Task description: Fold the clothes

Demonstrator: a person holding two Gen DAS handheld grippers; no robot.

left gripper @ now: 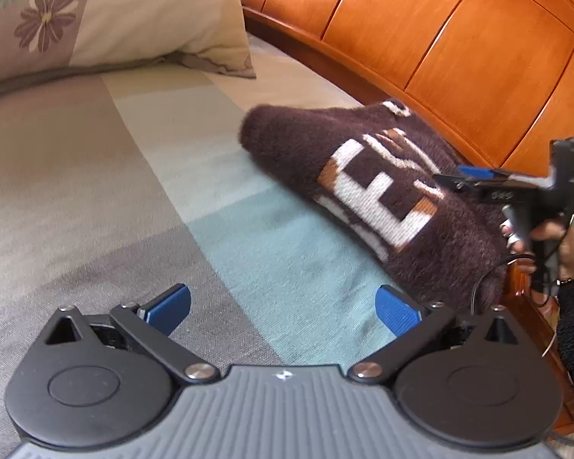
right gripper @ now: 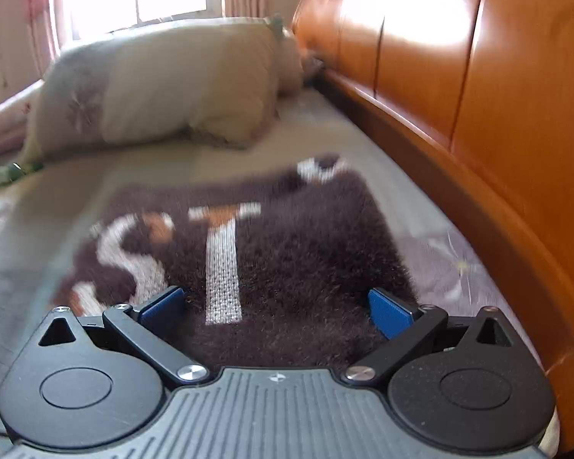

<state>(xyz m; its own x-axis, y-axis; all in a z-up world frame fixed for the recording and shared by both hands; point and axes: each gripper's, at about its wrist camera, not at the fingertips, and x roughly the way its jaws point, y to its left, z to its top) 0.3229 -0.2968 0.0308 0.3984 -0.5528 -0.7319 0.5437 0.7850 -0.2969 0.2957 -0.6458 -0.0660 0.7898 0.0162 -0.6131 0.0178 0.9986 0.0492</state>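
Sweater: lying folded on the bed sheet, its far edge just beside the headboard.
Left gripper: you are holding it wide open, gripping nothing, over bare sheet near the sweater.
Right gripper: you are holding it spread wide above the sweater's near edge, clamping nothing.
Pillow: lying beyond the sweater, open sheet between them.
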